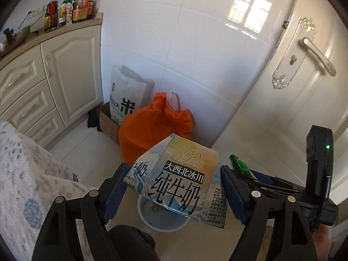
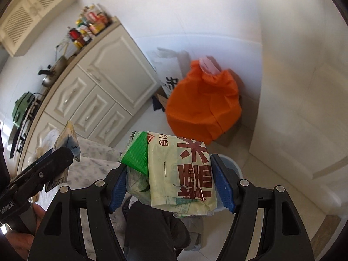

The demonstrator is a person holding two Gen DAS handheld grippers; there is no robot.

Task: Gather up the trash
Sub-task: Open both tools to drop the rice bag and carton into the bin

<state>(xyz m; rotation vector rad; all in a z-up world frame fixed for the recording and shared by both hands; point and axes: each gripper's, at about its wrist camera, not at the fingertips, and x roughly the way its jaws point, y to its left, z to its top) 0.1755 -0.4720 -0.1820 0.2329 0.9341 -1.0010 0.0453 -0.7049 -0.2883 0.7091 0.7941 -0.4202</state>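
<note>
We hold one piece of trash in each gripper, both carried above the bin, which we read as the drop stage of the collection. The left gripper (image 1: 171, 187) is clamped on a flattened milk carton (image 1: 180, 178), its blue pads (image 1: 233, 193) pressing the carton's two side edges; the carton sits face-up and tilted toward the camera, and directly below it we see the pale blue trash bin (image 1: 161, 221) with some scraps inside (contents too small to identify). Holding the carton by its edges keeps its broad face over the bin mouth, so a release should let it fall straight in. The right gripper (image 2: 168, 184) is closed on a wad of food wrappers (image 2: 182, 171), a cream bag with red print layered over green foil; the bin's rim (image 2: 233, 165) shows just behind and below the right-hand finger. Both tools point forward and downward at the floor, side by side and close together, each visible at the edge of the other's view. An orange bag (image 1: 156, 128) stands against the wall beyond, well apart from the bin. The right-wrist view is slightly motion-blurred in the background.
</note>
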